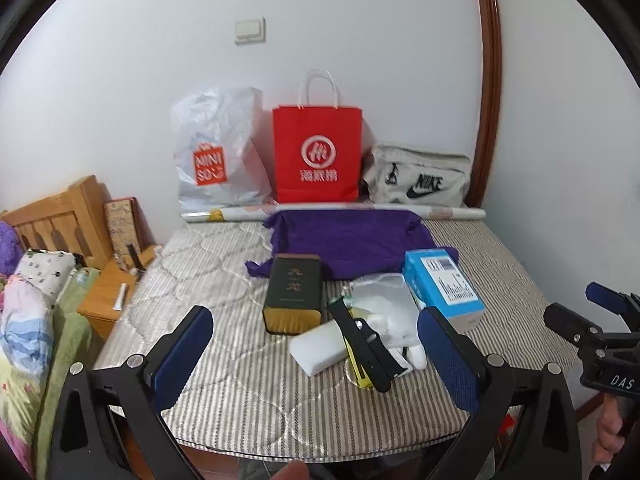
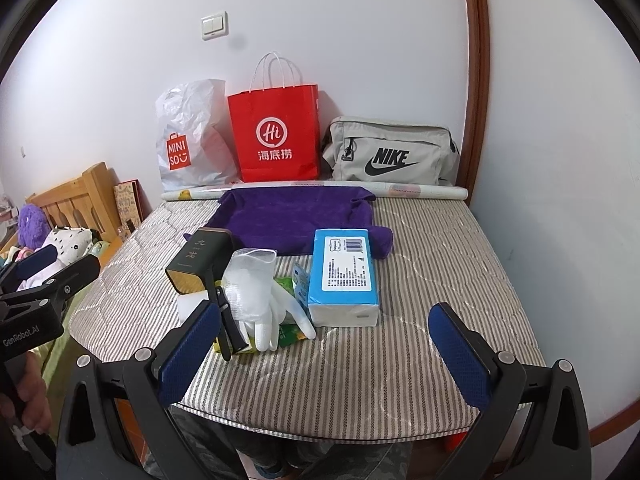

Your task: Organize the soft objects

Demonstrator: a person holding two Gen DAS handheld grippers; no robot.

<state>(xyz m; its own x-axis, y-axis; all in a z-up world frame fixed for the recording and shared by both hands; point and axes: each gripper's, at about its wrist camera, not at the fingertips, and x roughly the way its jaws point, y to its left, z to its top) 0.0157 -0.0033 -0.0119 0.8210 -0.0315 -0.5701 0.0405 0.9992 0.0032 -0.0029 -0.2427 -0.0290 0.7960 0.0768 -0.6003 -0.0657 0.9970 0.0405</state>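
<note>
A purple cloth [image 1: 352, 240] [image 2: 292, 216] lies spread on the striped mattress [image 1: 224, 392] [image 2: 360, 372]. In front of it sits a heap: a blue tissue pack [image 1: 442, 288] [image 2: 344, 268], white gloves [image 1: 400, 332] [image 2: 264, 320], a clear plastic bag [image 1: 380, 296] [image 2: 250, 280], a white foam block [image 1: 318, 350] [image 2: 190, 306], a dark box [image 1: 294, 292] [image 2: 196, 264] and a black strap [image 1: 366, 344] [image 2: 226, 320]. My left gripper [image 1: 316, 314] hovers open in front of the heap, holding nothing. My right gripper [image 2: 326, 308] is open too, just short of the tissue pack.
Against the wall stand a white Miniso bag [image 2: 188, 144], a red paper bag [image 2: 276, 136] and a grey Nike bag [image 2: 392, 152], with a rolled sheet [image 2: 420, 191] before them. A wooden headboard [image 1: 60, 216], a nightstand [image 1: 108, 296] and bedding [image 1: 24, 320] lie left.
</note>
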